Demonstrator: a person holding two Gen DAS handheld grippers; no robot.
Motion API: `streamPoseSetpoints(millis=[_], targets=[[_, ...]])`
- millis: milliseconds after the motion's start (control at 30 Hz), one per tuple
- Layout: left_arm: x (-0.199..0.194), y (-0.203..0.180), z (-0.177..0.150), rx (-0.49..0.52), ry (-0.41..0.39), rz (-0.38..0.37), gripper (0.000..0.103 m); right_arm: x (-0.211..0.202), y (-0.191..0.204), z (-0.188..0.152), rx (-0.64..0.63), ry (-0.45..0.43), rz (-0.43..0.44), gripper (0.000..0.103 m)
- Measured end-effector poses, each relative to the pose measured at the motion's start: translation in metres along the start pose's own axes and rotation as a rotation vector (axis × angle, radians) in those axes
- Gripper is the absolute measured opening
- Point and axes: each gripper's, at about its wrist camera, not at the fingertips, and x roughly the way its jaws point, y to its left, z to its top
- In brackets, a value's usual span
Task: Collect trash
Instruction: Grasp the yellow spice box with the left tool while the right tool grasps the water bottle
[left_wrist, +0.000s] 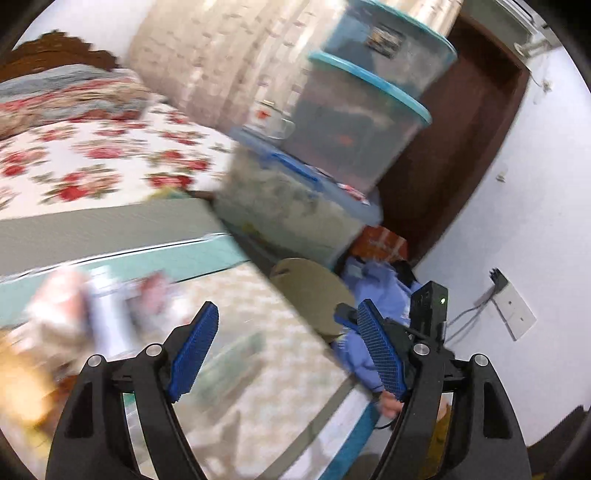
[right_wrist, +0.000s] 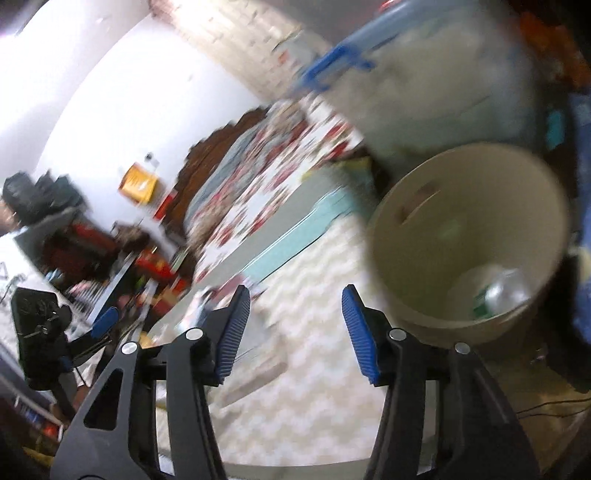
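A beige bin (right_wrist: 443, 206) stands beside the table, just right of my right gripper (right_wrist: 295, 291). A clear plastic bottle (right_wrist: 506, 291) lies at its bottom. My right gripper is open with nothing between its blue pads, over the patterned tablecloth (right_wrist: 317, 387). My left gripper (left_wrist: 287, 306) is also open and empty, above the same cloth (left_wrist: 258, 369). Blurred wrappers and paper (left_wrist: 74, 310) lie on the table to its left. The bin (left_wrist: 310, 291) shows past the table's corner. The picture is smeared throughout.
Stacked clear storage boxes (left_wrist: 362, 122) with blue lids stand behind the bin. A bed with a floral sheet (left_wrist: 92, 158) lies beyond the table. A blue garment (left_wrist: 384, 291) lies on the floor by a brown door (left_wrist: 461, 147). Cluttered shelves (right_wrist: 92, 251) sit far left.
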Motion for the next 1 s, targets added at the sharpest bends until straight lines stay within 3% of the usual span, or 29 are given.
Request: streamPoseSetpoints(millis=[167, 367, 500, 633, 700, 833, 1000], targets=[[-0.067, 0.054, -0.028, -0.091, -0.039, 0.112, 0.068, 0.046, 0.033, -0.014, -0.003, 0.111, 0.047, 0.053], [-0.111, 0.108, -0.061, -0.221, -0.057, 0.193, 0.068, 0.066, 0.076, -0.032, -0.078, 0.147, 0.047, 0.053], [-0.116, 0.13, -0.078, -0.285, -0.035, 0.219, 0.068, 0.065, 0.109, -0.055, -0.103, 0.178, 0.123, 0.055], [-0.107, 0.147, -0.091, -0.354, 0.007, 0.243, 0.069, 0.077, 0.132, -0.092, -0.08, 0.265, 0.172, 0.056], [-0.1, 0.151, -0.094, -0.365, 0.029, 0.256, 0.07, 0.087, 0.135, -0.108, -0.048, 0.303, 0.171, 0.065], [-0.086, 0.156, -0.097, -0.363, 0.045, 0.281, 0.076, 0.109, 0.132, -0.125, 0.068, 0.327, 0.161, 0.068], [-0.074, 0.162, -0.106, -0.355, 0.077, 0.316, 0.074, 0.126, 0.138, -0.131, 0.111, 0.316, 0.122, 0.074]])
